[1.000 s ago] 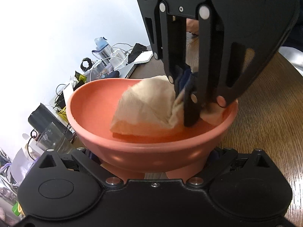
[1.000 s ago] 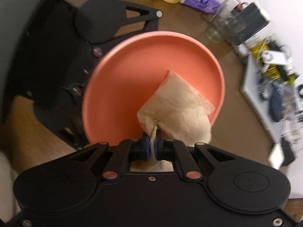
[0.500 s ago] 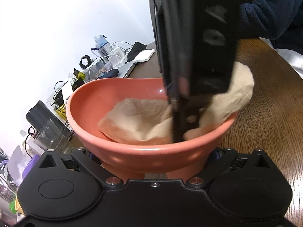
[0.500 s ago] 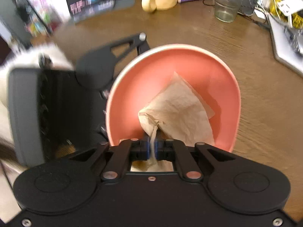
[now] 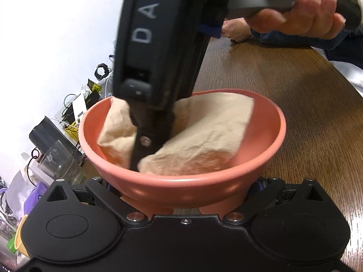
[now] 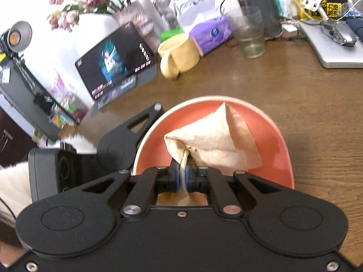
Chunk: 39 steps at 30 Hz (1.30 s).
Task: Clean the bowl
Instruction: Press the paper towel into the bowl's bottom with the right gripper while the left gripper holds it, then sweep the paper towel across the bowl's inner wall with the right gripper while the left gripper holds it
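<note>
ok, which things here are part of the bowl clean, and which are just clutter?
In use:
- salmon-pink plastic bowl
- crumpled beige paper towel
- right gripper, fingers shut on the towel
- left gripper, holding the bowl's base

Clutter:
- yellow mug
- clear drinking glass
- purple tissue pack
- lit tablet

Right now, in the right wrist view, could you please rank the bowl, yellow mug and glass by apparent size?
1. Bowl, though nearest the camera.
2. Yellow mug.
3. Glass, only slightly smaller; unsure.

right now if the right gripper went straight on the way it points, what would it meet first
Probably the inner wall of the bowl. The right gripper is shut on the paper towel, which lies ahead of its fingers inside the bowl; depth is unclear.
</note>
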Motion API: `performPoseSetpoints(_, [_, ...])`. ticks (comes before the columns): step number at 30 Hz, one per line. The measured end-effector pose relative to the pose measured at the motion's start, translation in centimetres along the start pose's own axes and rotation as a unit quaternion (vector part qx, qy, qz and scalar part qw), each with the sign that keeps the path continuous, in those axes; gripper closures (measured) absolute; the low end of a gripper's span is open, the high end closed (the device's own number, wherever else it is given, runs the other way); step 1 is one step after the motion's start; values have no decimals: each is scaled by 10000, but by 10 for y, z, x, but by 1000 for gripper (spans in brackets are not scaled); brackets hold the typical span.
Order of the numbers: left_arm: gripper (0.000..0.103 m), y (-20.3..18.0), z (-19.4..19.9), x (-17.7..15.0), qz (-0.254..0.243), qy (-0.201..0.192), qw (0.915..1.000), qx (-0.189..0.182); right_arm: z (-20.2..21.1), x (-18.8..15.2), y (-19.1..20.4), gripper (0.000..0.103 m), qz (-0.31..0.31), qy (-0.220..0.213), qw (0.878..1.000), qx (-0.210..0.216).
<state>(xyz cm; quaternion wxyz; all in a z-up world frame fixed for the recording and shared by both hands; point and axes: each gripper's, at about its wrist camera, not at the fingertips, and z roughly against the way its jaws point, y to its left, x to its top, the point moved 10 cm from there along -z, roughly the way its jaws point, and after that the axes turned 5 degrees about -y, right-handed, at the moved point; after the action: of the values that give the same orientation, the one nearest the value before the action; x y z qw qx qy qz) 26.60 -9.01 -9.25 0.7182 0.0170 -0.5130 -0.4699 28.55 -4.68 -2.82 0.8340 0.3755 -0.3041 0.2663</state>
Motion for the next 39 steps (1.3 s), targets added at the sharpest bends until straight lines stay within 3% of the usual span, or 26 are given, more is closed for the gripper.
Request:
performPoseSetpoints(15, [4, 16, -1, -13, 61, 27, 10000, 33, 14, 14, -27, 97, -163, -1408, 9885, -524])
performPoseSetpoints(21, [4, 27, -10, -17, 43, 20, 10000, 48, 21, 13, -30, 97, 102, -1629, 9820, -956])
performPoseSetpoints(27, [4, 30, -9, -21, 11, 8, 10000, 65, 27, 9, -33, 97, 719, -1332, 9732, -1728])
performPoseSetpoints(33, [4, 41, -20, -19, -9, 9, 10000, 65, 27, -8, -32, 97, 1495, -532, 9572, -2420])
performPoseSetpoints(39, [4, 83, -54, -8, 2, 27, 10000, 72, 28, -23, -28, 97, 1974, 182, 9425, -2691])
